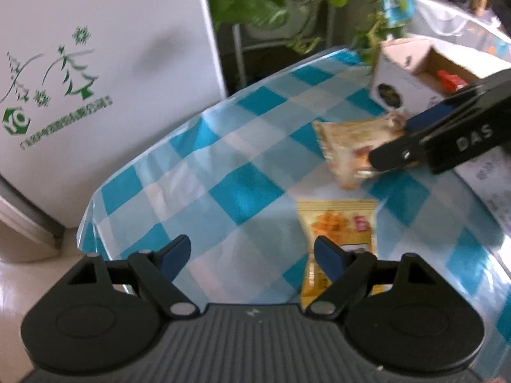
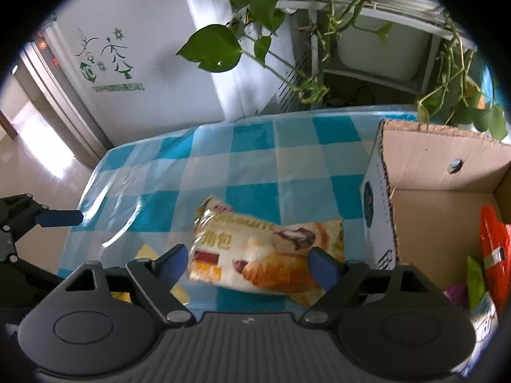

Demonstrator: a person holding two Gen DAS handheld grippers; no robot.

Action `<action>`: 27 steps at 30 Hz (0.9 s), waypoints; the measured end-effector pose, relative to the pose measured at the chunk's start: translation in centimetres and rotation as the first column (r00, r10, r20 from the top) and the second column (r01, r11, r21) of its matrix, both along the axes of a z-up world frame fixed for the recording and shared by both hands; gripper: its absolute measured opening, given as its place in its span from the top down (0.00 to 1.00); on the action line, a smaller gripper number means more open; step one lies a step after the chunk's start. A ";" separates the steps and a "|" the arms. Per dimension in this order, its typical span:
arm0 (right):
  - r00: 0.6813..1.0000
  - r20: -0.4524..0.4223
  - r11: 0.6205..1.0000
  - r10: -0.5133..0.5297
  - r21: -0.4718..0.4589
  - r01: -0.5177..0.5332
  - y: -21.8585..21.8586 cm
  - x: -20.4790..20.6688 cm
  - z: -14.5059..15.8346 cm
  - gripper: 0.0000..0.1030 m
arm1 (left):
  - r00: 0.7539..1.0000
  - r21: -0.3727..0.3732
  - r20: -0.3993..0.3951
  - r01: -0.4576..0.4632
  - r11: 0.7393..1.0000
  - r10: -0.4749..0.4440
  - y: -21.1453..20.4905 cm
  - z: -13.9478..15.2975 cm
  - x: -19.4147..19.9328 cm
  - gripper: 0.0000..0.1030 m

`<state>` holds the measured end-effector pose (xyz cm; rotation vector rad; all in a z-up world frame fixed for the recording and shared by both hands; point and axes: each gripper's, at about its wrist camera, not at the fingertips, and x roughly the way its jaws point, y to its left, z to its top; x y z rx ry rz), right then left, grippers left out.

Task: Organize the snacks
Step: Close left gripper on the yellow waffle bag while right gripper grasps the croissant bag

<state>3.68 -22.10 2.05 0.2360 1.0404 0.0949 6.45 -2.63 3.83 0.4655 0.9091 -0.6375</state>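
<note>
A bread packet (image 2: 265, 255) lies between my right gripper's (image 2: 247, 263) wide-set fingers, seemingly lifted above the blue checked table (image 2: 255, 166). In the left wrist view the right gripper (image 1: 391, 142) closes around that packet (image 1: 348, 146). A yellow snack packet (image 1: 335, 233) lies on the table under my left gripper's right finger. My left gripper (image 1: 252, 257) is open and empty. The cardboard box (image 2: 424, 172) stands to the right, with red (image 2: 493, 255) and green (image 2: 476, 277) packets inside.
A white fridge (image 1: 105, 73) stands beyond the table's left edge. Leafy plants (image 2: 287, 32) hang over the table's far edge and the box. The box also shows in the left wrist view (image 1: 412, 73). The table's rounded edge (image 1: 95, 198) drops to the floor.
</note>
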 end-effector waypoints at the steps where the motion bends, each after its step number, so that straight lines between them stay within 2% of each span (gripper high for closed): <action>1: 1.000 -0.009 1.000 0.019 0.021 -0.019 0.1 -0.1 0.1 0.14 | 1.000 -0.010 0.004 0.013 1.000 -0.013 0.0 0.3 -0.3 0.18; 6: 0.998 -0.020 0.994 0.059 0.094 -0.057 0.2 -0.5 0.8 0.15 | 0.998 -0.053 -0.014 0.058 0.997 -0.059 -0.7 0.8 -1.2 0.18; 10: 0.999 0.022 1.000 0.023 0.021 -0.023 0.0 -0.2 1.1 0.15 | 0.996 -0.061 -0.026 0.086 0.994 -0.088 -2.1 0.1 -1.8 0.18; 14: 0.999 0.041 0.999 -0.007 -0.036 0.009 -0.2 0.0 0.5 0.15 | 0.996 -0.090 -0.057 0.066 0.994 -0.071 -3.2 -0.7 -1.9 0.18; 18: 0.999 0.040 0.997 -0.027 -0.077 0.030 -0.4 0.5 -0.2 0.15 | 0.997 -0.053 -0.049 0.054 0.997 -0.057 -4.3 -1.9 -1.9 0.18; 23: 1.000 0.011 0.994 0.002 -0.106 0.000 0.6 0.9 -1.2 0.15 | 0.997 -0.007 -0.053 0.048 0.999 -0.048 -4.8 -3.2 -1.9 0.19; 27: 0.999 -0.011 0.997 0.037 -0.060 -0.038 1.0 0.9 -1.3 0.17 | 0.998 -0.020 -0.063 0.030 0.999 -0.032 -4.1 -3.1 -1.7 0.21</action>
